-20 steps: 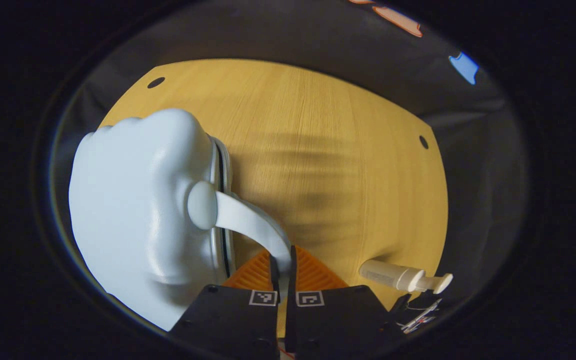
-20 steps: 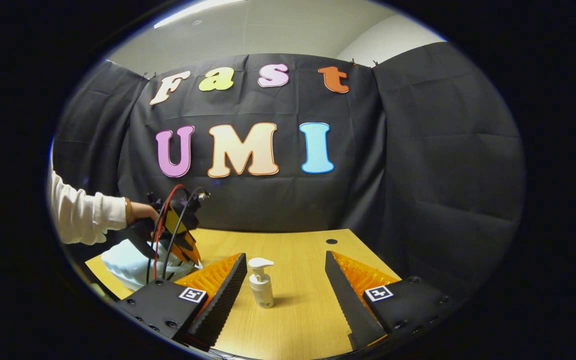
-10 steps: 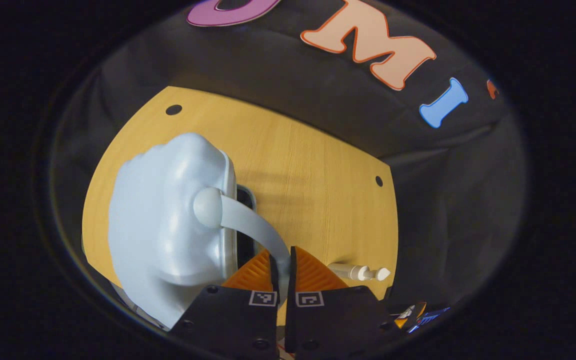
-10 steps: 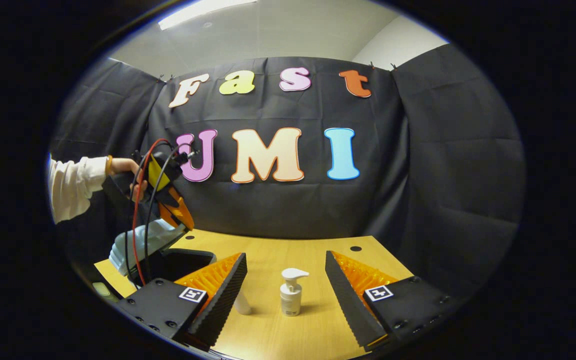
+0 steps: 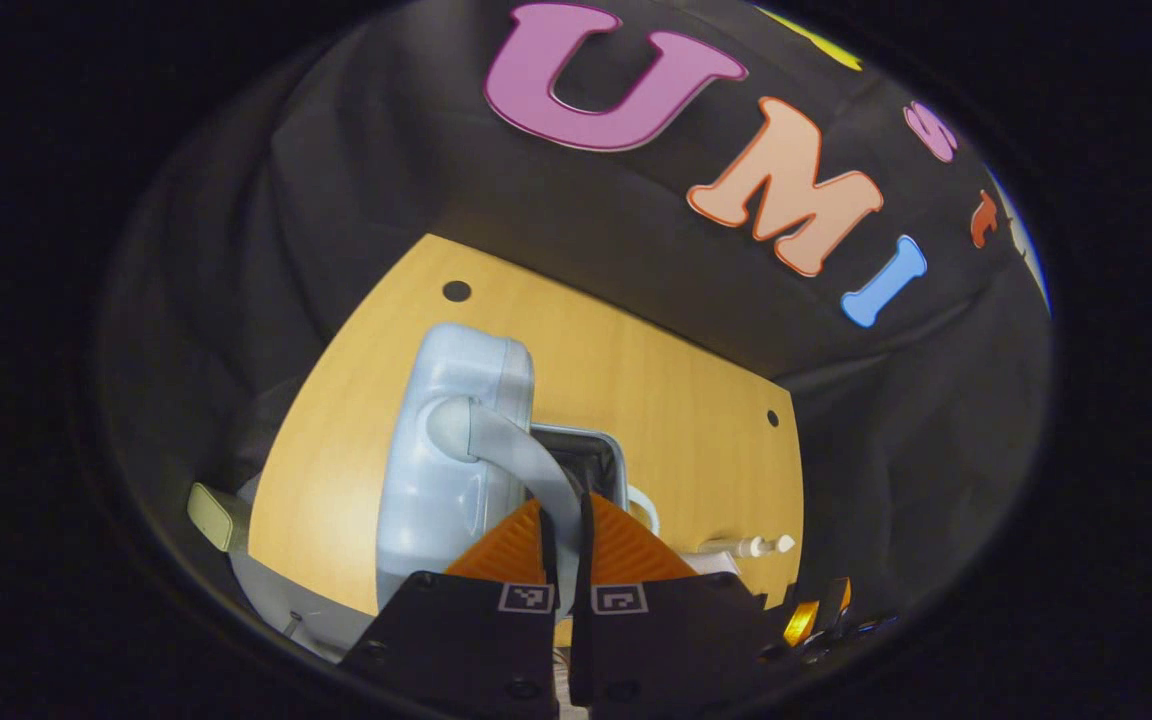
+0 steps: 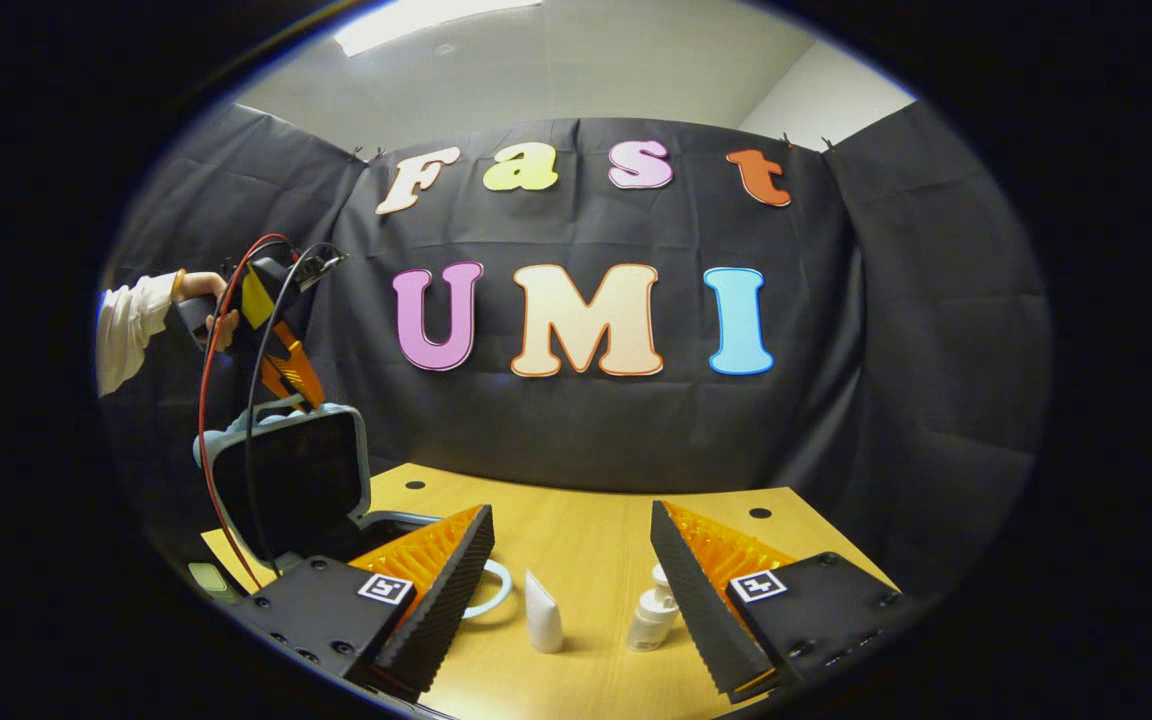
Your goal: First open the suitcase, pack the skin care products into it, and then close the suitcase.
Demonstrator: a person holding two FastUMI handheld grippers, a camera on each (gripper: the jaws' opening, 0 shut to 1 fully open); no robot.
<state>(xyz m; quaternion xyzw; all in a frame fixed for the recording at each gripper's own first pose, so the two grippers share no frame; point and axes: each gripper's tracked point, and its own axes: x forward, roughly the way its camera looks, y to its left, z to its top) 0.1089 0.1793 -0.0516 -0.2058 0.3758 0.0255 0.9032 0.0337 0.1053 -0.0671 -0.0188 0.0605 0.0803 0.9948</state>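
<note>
My left gripper [image 5: 564, 512] is shut on the pale blue handle strap [image 5: 511, 450] of the suitcase lid [image 5: 446, 450]. The lid stands raised and shows the dark inside [image 5: 584, 462] of the case. In the right gripper view the same lid [image 6: 286, 480] stands nearly upright at the left, with the left gripper [image 6: 281, 362] at its top edge and a hand [image 6: 198, 298] holding it. My right gripper [image 6: 571, 520] is open above the table, with nothing between its fingers. A white tube [image 6: 543, 625] stands between them. A white pump bottle [image 6: 650, 616] is partly hidden behind the right finger.
The wooden table [image 6: 576, 520] has small cable holes [image 6: 759, 513] near its back edge. The lower half's loop handle [image 6: 491, 592] lies on the table by the left finger. A small beige object [image 5: 211, 515] sits off the table's near-left corner. The pump bottle [image 5: 748, 546] stands right of the case.
The left gripper has risen with the handle, swinging the lid from closed to nearly upright. The right gripper's view has shifted, so the bottle sits further right and the tube has come into sight.
</note>
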